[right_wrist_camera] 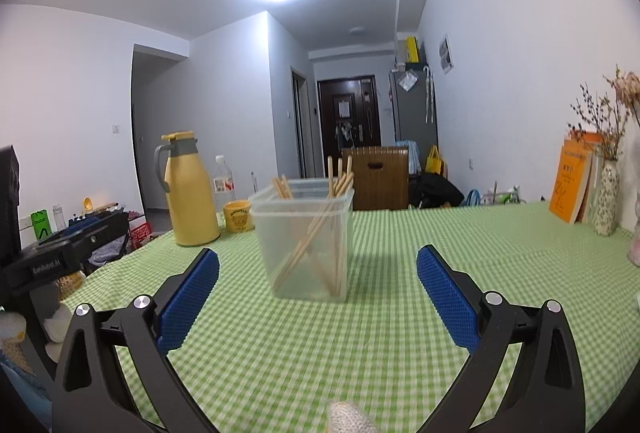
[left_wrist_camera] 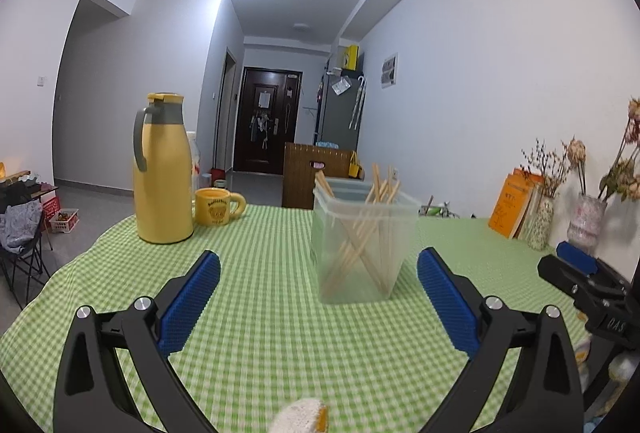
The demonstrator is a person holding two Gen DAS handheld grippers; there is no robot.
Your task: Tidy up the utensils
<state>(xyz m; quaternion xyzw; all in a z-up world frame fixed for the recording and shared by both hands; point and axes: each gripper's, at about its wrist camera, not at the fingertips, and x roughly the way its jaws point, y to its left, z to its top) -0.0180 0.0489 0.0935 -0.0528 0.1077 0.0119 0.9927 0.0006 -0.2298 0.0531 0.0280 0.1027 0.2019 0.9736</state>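
Beyond both grippers, mid-bench (right_wrist_camera: pixel 400 313): clear tub (right_wrist_camera: pixel 306 245), upright, holding wooden chopsticks (right_wrist_camera: pixel 316 233) leaning crosswise, apparently already gathered. Left gripper (left_wrist_camera: pixel 319 275) and right gripper (right_wrist_camera: pixel 318 273): jaws spread wide, empty, short of tub. Yellow flask (right_wrist_camera: pixel 188 193) behind-left of tub.

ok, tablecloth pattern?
Green-and-white gingham check on the tablecloth; clearest in the right wrist view.

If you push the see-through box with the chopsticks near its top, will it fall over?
Probably it could. The box looks like thin clear plastic, taller than wide, so likely light and tippy. The chopsticks lean loosely and stick out past the rim, so they would likely shift and rattle. The checked cloth may grip its base, so a high push might tip it rather than slide it.
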